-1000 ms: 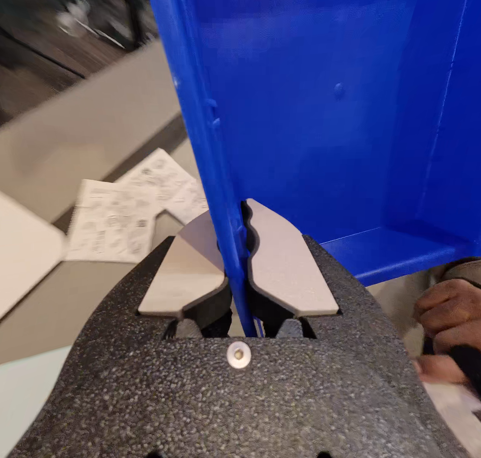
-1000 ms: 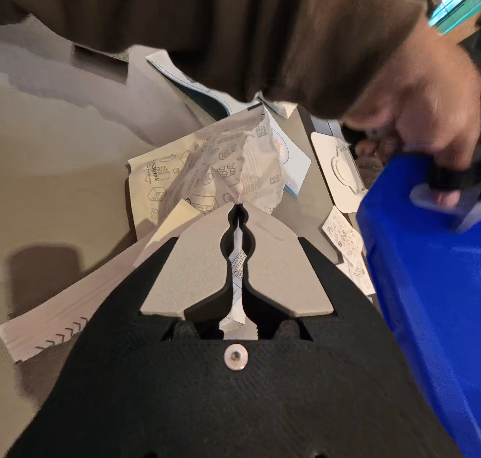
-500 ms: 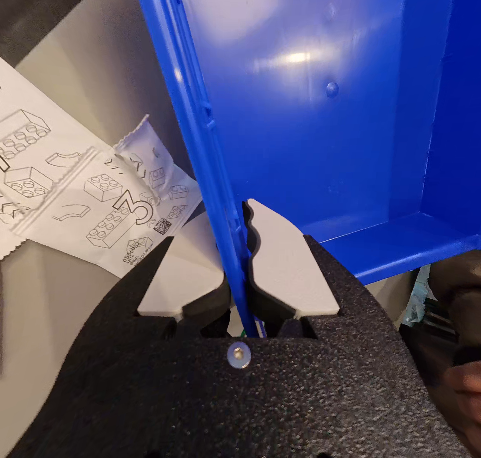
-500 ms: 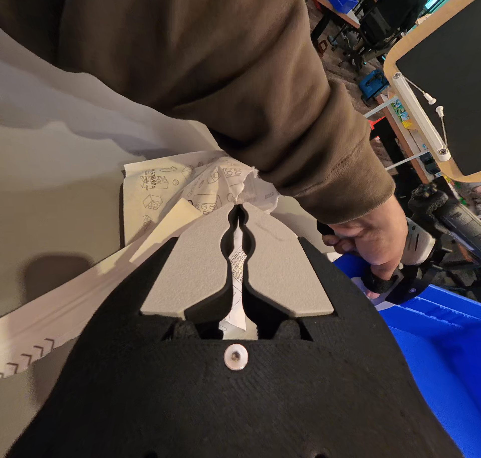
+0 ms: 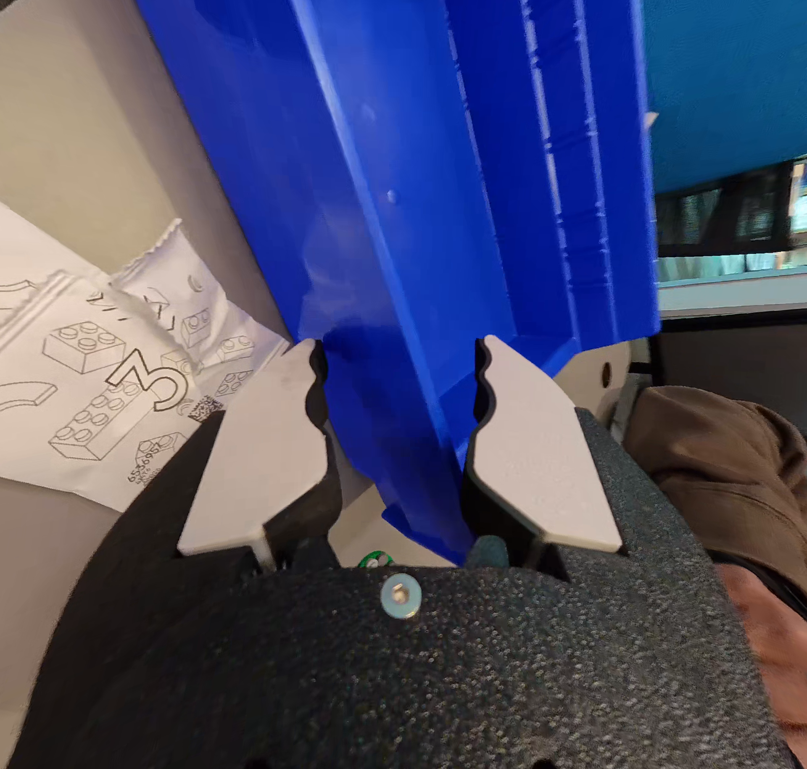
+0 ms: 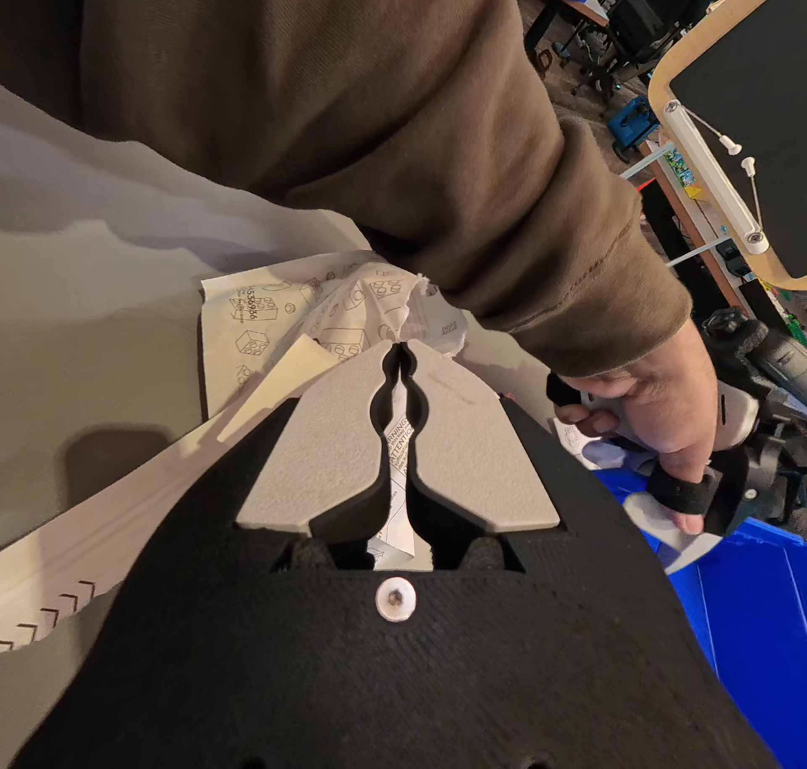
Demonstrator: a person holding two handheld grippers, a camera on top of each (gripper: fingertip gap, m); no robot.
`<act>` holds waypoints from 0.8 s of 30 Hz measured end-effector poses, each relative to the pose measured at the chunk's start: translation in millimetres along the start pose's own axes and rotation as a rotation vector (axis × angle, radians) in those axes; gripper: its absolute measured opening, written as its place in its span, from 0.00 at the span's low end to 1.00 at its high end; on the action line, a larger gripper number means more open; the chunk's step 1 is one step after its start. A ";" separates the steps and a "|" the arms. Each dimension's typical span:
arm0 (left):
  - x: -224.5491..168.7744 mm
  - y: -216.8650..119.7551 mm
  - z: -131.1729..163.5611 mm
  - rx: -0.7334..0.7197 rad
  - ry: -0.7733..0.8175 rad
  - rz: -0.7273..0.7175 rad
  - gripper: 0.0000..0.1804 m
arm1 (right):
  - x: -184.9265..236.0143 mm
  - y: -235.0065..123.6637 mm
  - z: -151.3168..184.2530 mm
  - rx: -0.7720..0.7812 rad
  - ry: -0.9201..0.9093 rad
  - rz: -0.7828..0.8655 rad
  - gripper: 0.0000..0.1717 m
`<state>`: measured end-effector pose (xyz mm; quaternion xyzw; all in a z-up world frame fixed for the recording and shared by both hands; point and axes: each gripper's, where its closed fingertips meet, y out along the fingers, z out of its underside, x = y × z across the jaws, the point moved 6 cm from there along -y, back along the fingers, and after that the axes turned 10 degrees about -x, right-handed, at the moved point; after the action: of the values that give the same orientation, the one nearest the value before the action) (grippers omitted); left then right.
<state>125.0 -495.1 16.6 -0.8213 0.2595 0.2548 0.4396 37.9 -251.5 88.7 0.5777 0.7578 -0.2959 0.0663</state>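
Observation:
My left gripper is open. The wall of a blue plastic bin stands between its spread fingers, close to the right finger, and neither pad presses on it. My right gripper is shut on a torn white paper bag printed with brick drawings; a strip of the paper runs down between the pads. The bag lies on the grey table. A similar bag shows in the left wrist view, left of the bin.
A brown sleeve and a hand cross over the right gripper's view. The blue bin shows at the lower right there. A flat white cardboard piece lies at the left. Desks and chairs stand behind. There is about 30 cm between the tips of the two grippers.
My left gripper was shut on the blue bin's wall and has now opened off it; the bin has swung and looks tilted. My right gripper stays shut on the paper bag.

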 end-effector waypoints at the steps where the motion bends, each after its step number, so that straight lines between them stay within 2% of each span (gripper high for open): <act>1: -2.1 -4.1 -1.7 -0.007 -0.014 0.034 0.37 | -0.1 -0.3 0.0 0.001 0.003 -0.001 0.00; 3: -7.6 -16.6 -5.3 -0.036 -0.022 0.112 0.40 | -0.3 -0.8 0.0 0.000 0.014 -0.006 0.00; 5: -15.6 -37.3 -10.5 -0.112 0.018 0.186 0.37 | -0.9 -0.9 0.6 0.000 0.027 -0.012 0.00; 11: -40.0 -127.8 -11.4 -0.377 0.187 0.288 0.34 | -8.4 4.4 5.8 0.015 0.072 -0.041 0.00; 14: -48.9 -171.5 5.2 -0.455 0.298 0.270 0.34 | -16.7 9.8 11.3 0.028 0.094 -0.064 0.00; 18: -55.7 -214.6 34.9 -0.488 0.359 0.237 0.34 | -31.3 18.7 18.2 0.048 0.159 -0.097 0.00; 24: -52.1 -228.0 100.7 -0.423 0.325 0.201 0.35 | -47.2 28.0 20.7 0.054 0.252 -0.133 0.00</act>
<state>215.8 -289.3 136.1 -0.8948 0.3479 0.2108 0.1838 73.8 -297.4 82.3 0.5605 0.7885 -0.2448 -0.0647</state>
